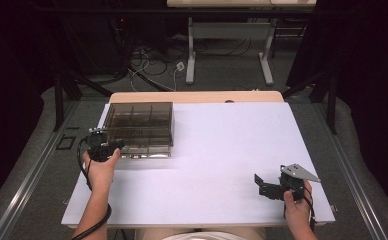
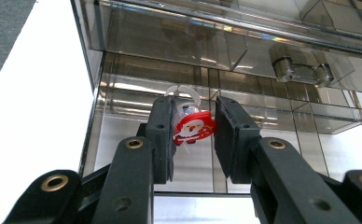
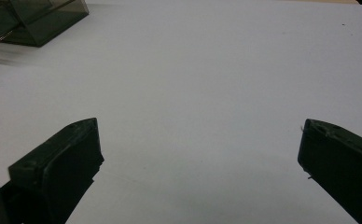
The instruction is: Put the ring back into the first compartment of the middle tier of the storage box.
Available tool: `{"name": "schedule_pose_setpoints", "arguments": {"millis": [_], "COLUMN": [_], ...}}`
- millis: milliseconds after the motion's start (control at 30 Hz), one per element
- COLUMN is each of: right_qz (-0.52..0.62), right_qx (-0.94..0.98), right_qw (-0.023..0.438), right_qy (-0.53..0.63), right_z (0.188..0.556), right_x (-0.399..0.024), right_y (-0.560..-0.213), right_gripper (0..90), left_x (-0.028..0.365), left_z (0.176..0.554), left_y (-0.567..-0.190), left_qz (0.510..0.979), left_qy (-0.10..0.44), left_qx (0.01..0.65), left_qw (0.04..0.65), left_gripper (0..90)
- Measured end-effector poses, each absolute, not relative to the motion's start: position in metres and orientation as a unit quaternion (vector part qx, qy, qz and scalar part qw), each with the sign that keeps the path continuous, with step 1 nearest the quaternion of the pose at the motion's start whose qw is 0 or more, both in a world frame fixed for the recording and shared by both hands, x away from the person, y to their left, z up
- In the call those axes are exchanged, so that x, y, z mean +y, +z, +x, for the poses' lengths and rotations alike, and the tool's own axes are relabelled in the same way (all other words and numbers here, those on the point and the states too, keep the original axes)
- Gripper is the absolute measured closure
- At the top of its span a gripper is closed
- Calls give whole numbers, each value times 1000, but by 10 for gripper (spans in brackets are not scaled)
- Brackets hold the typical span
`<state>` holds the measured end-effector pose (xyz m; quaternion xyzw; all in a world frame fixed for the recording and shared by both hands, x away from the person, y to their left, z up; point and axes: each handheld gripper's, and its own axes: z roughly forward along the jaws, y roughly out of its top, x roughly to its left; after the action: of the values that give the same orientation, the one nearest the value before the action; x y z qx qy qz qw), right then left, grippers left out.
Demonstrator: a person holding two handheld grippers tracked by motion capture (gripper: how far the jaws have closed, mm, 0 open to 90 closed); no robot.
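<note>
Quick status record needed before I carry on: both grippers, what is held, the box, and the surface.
left gripper: shut on a small red Santa charm with a clear plastic ring on top
left gripper place: at the near left corner of the smoky compartment box
box: see-through, divided into compartments, standing at the far left of the white table
right gripper: jaws wide apart, nothing between them, above bare table at the near right
right hand: holds that gripper near the table's front edge
</note>
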<state>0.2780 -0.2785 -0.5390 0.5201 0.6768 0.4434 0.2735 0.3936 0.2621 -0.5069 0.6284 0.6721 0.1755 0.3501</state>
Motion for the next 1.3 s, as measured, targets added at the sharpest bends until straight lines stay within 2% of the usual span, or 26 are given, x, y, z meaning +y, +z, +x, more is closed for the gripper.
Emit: {"name": "schedule_pose_setpoints", "arguments": {"millis": [300,500,800,1100,1167,1300], "right_qz": [520,518,522,523,525,522], "right_qx": [677,677,678,671,670,676], "right_qw": [272,273,267,274,273,272], "right_qy": [444,446,443,449,448,444], "right_z": [278,279,279,276,276,277], "right_x": [-278,-279,-279,-280,-281,-280], "right_y": [-539,-539,-540,-539,-539,-539], "right_gripper": [0,0,0,0,0,0], "left_x": [261,260,254,246,245,246], "left_z": [395,395,395,384,379,369], "left_y": [-508,-507,-499,-480,-476,-470], "left_qz": [624,615,613,621,622,629], "left_qy": [179,182,183,190,191,186], "left_qx": [675,679,673,642,633,612], "left_qw": [350,358,373,408,420,442], "left_gripper": [675,590,411,159,150,59]}}
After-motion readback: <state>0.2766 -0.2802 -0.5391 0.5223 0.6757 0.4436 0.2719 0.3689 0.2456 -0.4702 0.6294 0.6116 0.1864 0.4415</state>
